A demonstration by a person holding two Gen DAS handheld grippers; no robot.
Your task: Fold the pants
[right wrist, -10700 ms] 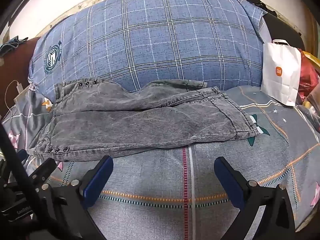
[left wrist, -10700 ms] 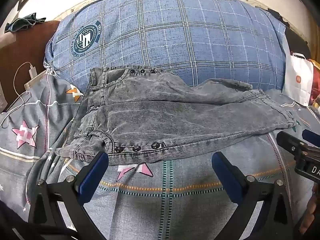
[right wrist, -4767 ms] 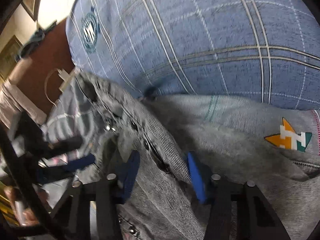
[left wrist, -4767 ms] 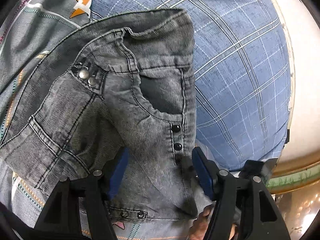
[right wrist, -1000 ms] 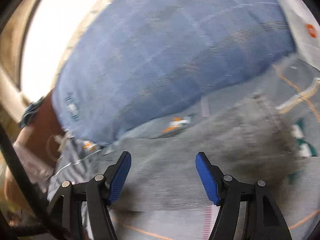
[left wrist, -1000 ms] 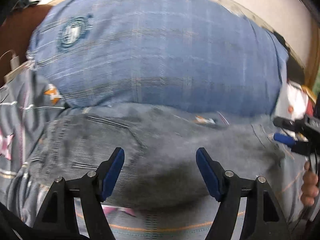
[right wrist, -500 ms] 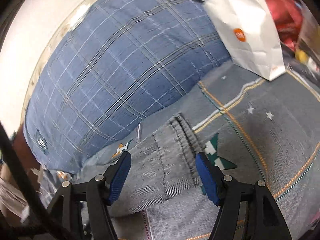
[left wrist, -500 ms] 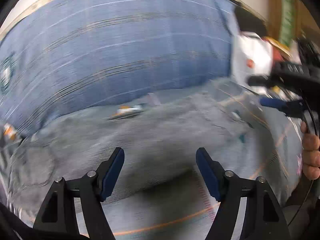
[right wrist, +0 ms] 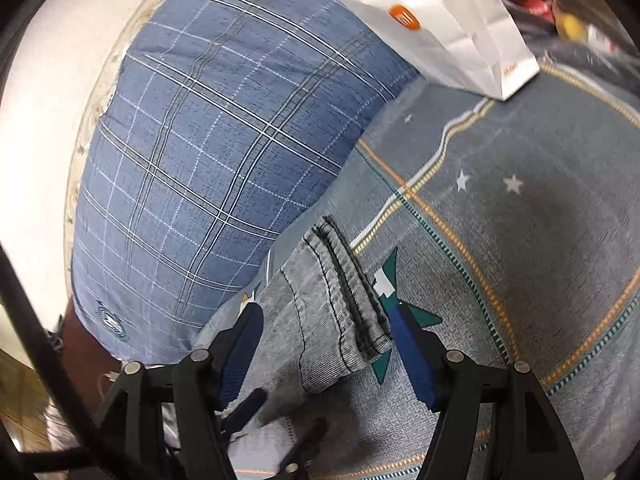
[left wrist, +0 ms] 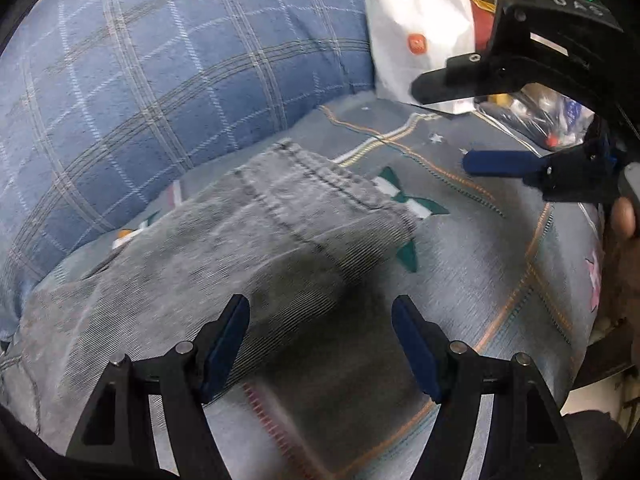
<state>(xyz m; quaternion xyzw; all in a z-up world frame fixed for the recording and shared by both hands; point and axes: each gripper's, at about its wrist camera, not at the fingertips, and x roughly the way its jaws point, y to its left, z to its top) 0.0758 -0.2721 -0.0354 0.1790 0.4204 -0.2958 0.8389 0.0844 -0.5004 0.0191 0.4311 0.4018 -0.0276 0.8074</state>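
The grey denim pants (left wrist: 224, 256) lie flat on the patterned bedspread, legs together, with the hems (left wrist: 340, 180) at the right end. My left gripper (left wrist: 320, 320) is open and empty, hovering over the near edge of the legs. My right gripper (right wrist: 324, 320) is open, its jaws straddling the hem end of the pants (right wrist: 340, 300) just above the cloth. The right gripper also shows in the left wrist view (left wrist: 460, 124), open, to the right of the hems. The waistband is out of view.
A large blue plaid pillow (left wrist: 160, 80) lies behind the pants. A white paper bag (left wrist: 416, 36) stands at the right of it, also seen in the right wrist view (right wrist: 440, 20). Cluttered bags (left wrist: 532, 120) sit at the far right. Bedspread (left wrist: 480, 280) extends right of the hems.
Both grippers have swung right from the waist end toward the hems. The right gripper has come down close over the hem end. The pants lie still.
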